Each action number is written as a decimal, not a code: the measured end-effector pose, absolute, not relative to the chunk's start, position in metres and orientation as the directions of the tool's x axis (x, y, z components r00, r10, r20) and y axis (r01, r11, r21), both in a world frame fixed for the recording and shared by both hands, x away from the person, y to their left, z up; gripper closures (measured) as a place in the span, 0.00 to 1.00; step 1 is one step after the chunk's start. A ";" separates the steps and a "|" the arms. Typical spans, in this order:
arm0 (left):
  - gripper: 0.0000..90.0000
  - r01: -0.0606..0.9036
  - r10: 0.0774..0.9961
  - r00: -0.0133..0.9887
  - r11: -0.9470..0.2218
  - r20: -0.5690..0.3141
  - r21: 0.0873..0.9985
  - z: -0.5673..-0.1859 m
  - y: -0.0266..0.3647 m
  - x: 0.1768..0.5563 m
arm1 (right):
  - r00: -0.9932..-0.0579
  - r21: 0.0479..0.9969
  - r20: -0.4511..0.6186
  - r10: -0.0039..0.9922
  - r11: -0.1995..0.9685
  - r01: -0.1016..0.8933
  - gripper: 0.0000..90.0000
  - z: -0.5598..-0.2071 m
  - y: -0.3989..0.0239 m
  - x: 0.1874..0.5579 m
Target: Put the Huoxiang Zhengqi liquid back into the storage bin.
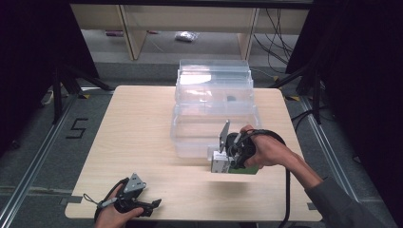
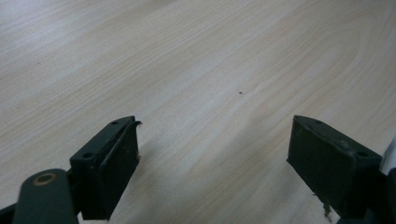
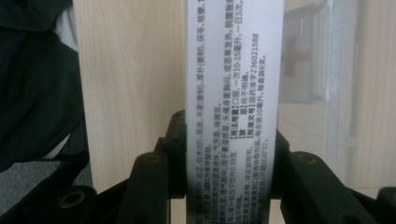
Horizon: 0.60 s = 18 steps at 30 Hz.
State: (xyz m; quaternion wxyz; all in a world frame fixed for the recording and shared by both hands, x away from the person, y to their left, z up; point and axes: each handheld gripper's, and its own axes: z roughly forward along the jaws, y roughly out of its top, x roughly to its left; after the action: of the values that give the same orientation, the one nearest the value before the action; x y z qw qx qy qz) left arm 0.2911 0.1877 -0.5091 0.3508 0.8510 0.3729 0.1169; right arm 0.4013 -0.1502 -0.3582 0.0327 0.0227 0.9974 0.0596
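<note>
My right gripper (image 1: 231, 159) is shut on a white medicine box (image 1: 220, 164) with a green end, just above the table in front of a clear plastic bin (image 1: 190, 142). In the right gripper view the box (image 3: 233, 70) stands upright between the two black jaws of the gripper (image 3: 229, 135), its side covered in small printed text. My left gripper (image 1: 153, 205) rests near the table's front left edge. In the left gripper view, the gripper (image 2: 215, 140) is open wide with only bare wood between the jaws.
The clear bin sits at the middle back of the wooden table (image 1: 138, 123), its lid (image 1: 214, 76) raised behind it. A small dark item (image 1: 231, 98) lies inside. Black stands and cables flank the table on the floor.
</note>
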 end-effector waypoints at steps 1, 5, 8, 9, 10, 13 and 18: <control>0.18 0.553 0.717 0.695 -0.476 -0.063 0.684 -0.509 0.188 0.291 | -0.997 0.120 -0.063 0.049 0.992 0.041 0.72 -0.358 -0.150 0.401; 0.18 0.554 0.717 0.694 -0.476 -0.064 0.683 -0.509 0.188 0.291 | -0.998 0.112 -0.062 0.033 0.993 0.026 0.72 -0.350 -0.149 0.401; 0.18 0.553 0.716 0.695 -0.475 -0.064 0.684 -0.509 0.188 0.291 | -0.998 0.116 -0.061 0.024 0.993 0.017 0.72 -0.345 -0.148 0.403; 0.18 0.554 0.717 0.695 -0.475 -0.065 0.684 -0.509 0.188 0.291 | -0.997 0.118 -0.057 0.049 0.992 0.042 0.72 -0.343 -0.149 0.402; 0.18 0.554 0.717 0.694 -0.475 -0.065 0.684 -0.509 0.188 0.291 | -0.998 0.124 -0.059 0.031 0.992 0.023 0.72 -0.342 -0.149 0.404; 0.18 0.553 0.716 0.695 -0.475 -0.064 0.684 -0.509 0.188 0.291 | -0.998 0.127 -0.061 0.033 0.992 0.025 0.72 -0.337 -0.150 0.407; 0.18 0.562 0.728 0.682 -0.462 -0.068 0.686 -0.511 0.187 0.291 | -0.996 0.127 -0.069 0.062 0.991 0.053 0.72 -0.325 -0.151 0.410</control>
State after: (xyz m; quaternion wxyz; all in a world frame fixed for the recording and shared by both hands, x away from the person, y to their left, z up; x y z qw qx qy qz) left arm 0.2909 0.1866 -0.5105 0.3522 0.8469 0.3806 0.1179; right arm 0.4096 -0.1513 -0.3252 0.0362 0.0288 0.9970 0.0625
